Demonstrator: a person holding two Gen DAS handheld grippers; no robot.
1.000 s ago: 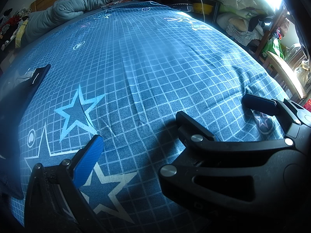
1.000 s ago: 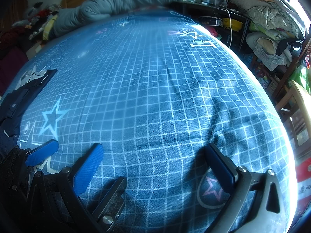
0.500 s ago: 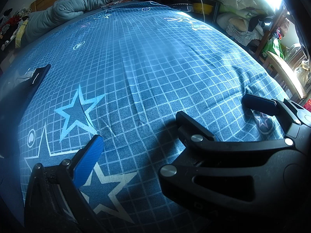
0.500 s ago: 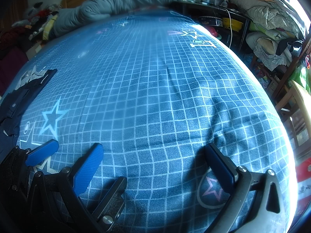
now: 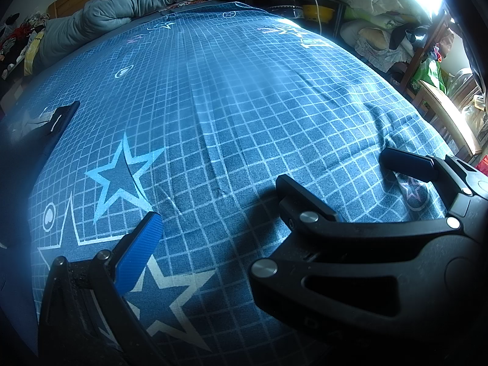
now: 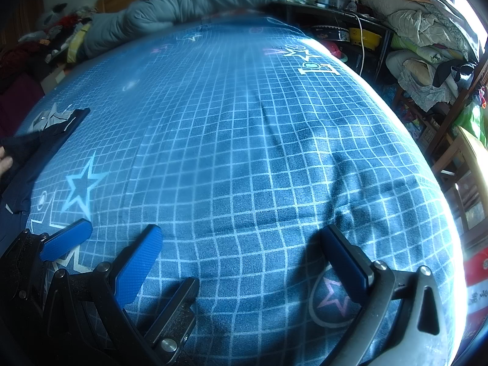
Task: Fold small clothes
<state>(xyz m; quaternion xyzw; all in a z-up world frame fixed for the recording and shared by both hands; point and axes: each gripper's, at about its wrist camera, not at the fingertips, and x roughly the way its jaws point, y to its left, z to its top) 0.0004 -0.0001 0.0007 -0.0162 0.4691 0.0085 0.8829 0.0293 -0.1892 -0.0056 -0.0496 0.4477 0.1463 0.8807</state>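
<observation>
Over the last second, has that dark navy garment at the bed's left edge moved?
Yes. The dark navy garment bunched up leftward, away from the pale blue star; a hand now touches it.

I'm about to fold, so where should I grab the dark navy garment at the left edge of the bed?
Take the dark navy garment by its squared corner jutting onto the sheet. It lies flat there, so probably bring the left gripper in low from the right, one finger under the edge.
</observation>
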